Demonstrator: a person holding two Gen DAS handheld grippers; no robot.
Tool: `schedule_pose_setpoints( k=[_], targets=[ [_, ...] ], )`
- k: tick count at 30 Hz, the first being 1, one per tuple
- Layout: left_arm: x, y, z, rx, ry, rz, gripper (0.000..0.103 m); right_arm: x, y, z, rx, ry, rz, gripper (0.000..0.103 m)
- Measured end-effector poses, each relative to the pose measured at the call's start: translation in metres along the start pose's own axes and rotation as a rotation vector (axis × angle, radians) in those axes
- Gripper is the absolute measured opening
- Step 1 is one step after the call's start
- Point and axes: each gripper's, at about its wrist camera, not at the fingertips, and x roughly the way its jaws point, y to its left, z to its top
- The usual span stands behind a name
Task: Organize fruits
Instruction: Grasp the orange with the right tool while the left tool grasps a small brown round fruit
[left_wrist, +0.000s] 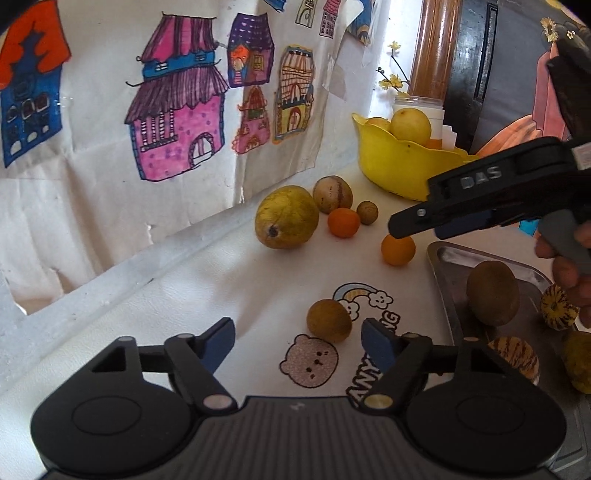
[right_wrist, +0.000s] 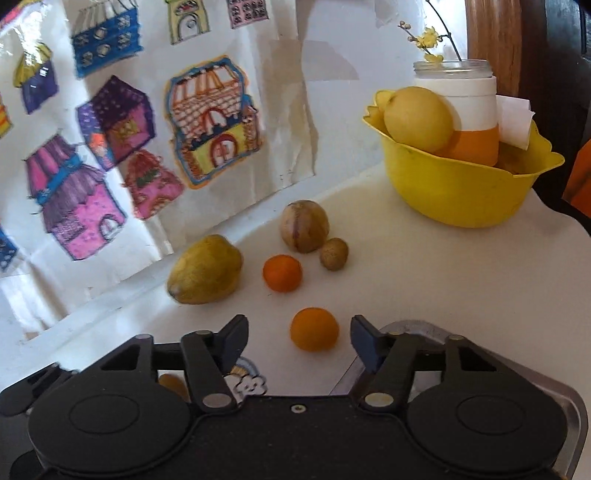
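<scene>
Right gripper (right_wrist: 299, 338) apart, straddling the near orange (right_wrist: 314, 328) by the tray (left_wrist: 448, 295); pads seemingly not touching. Centre, then squeeze gently. Left gripper (left_wrist: 298, 341) apart around the brown fruit (left_wrist: 328, 320).

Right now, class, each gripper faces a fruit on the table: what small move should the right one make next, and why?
Probably ease the right gripper forward and down until its fingers straddle the orange, then close. The orange lies just ahead of the open jaws, untouched, beside the metal tray that already holds fruit. The left gripper is lined up on the brown fruit in the same way.
</scene>
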Motion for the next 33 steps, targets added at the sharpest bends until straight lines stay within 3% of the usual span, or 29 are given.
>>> schedule_pose_setpoints(
  k=[13, 19, 25, 33],
  targets=[
    [0.006, -0.001, 0.003, -0.024, -0.007, -0.020, 0.050, 0.031, 0.001, 0.001, -0.020, 0.042, -0.046, 0.053],
    [0.007, 0.003, 0.003, -0.058, -0.007, -0.045, 0.032, 0.039, 0.004, 0.001, -0.037, 0.059, -0.063, 0.038],
    [0.007, 0.008, 0.004, -0.092, -0.005, -0.060, 0.031, 0.039, 0.003, 0.000, -0.031, 0.054, -0.060, 0.037],
    [-0.002, 0.003, 0.004, -0.096, -0.023, -0.064, 0.031, 0.014, 0.003, -0.009, -0.008, 0.032, 0.015, 0.037]
  ],
)
